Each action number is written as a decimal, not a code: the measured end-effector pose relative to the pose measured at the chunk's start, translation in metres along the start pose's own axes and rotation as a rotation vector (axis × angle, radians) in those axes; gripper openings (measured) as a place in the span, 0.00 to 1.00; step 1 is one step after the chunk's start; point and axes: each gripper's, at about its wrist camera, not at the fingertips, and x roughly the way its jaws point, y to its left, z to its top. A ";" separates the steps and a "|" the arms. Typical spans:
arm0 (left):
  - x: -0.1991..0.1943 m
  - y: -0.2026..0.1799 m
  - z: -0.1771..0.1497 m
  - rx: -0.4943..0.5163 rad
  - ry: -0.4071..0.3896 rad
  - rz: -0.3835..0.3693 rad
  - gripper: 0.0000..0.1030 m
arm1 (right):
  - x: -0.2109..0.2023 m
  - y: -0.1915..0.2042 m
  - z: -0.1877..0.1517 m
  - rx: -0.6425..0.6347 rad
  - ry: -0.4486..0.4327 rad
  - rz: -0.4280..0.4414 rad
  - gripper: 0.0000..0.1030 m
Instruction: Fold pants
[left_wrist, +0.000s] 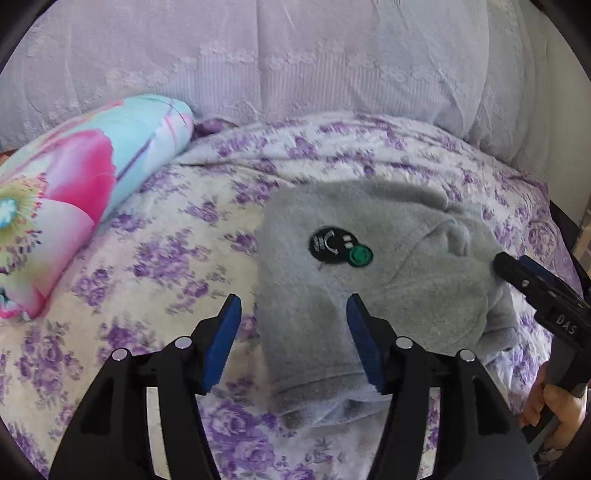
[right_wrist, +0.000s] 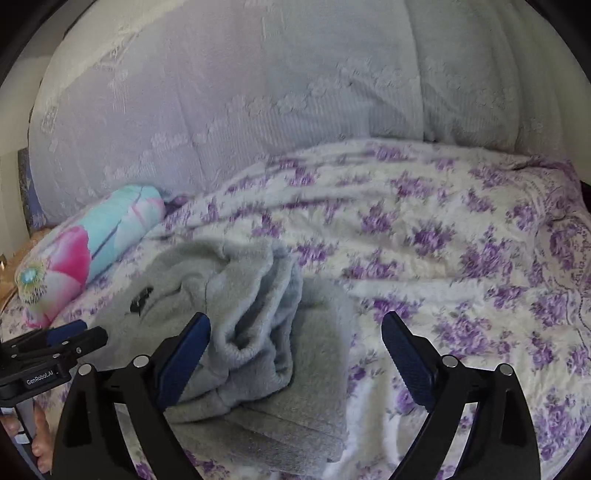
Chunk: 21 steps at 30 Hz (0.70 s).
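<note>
The left gripper (left_wrist: 293, 325) has its two blue-padded jaws about half open. The near end of the grey pants (left_wrist: 354, 280) lies between them, yet neither pad presses the cloth: the left pad stands clear over the bedspread and the right pad sits just at the fabric's edge. The right gripper (right_wrist: 295, 354) stands wide open, its left pad beside the bunched waistband and its right pad over bare bedspread; it holds nothing.

There is one pair of pants, folded into a thick bundle on the bed, at twelve to one o'clock from the left jaws and at ten to twelve o'clock from the right ones. One round black patch (left_wrist: 334, 245) with a green dot shows on top. The ribbed waistband (right_wrist: 255, 321) is rumpled and stands up from the flatter layers beneath.

One bedspread (right_wrist: 443, 236), white with purple flowers, covers the bed. One bolster (left_wrist: 74, 184), turquoise with a pink flower, lies at ten o'clock in both views, apart from the pants. One pale lilac embroidered quilt (left_wrist: 295, 55) rises at twelve o'clock behind everything.

In the left view the right gripper comes in at three o'clock, its tip touching the bundle, with a hand (left_wrist: 554, 406) on its handle at four o'clock. In the right view the left gripper comes in at nine o'clock, covering part of the pants' near edge.
</note>
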 end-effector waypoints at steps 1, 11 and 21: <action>-0.008 0.002 0.005 -0.020 -0.031 -0.013 0.57 | -0.013 0.002 0.006 0.007 -0.059 0.028 0.91; 0.002 -0.022 -0.001 0.052 0.020 -0.084 0.63 | 0.029 0.064 0.044 -0.052 -0.030 0.266 0.67; 0.028 -0.019 -0.014 0.074 0.112 -0.013 0.90 | 0.063 0.030 0.003 0.002 0.174 0.149 0.50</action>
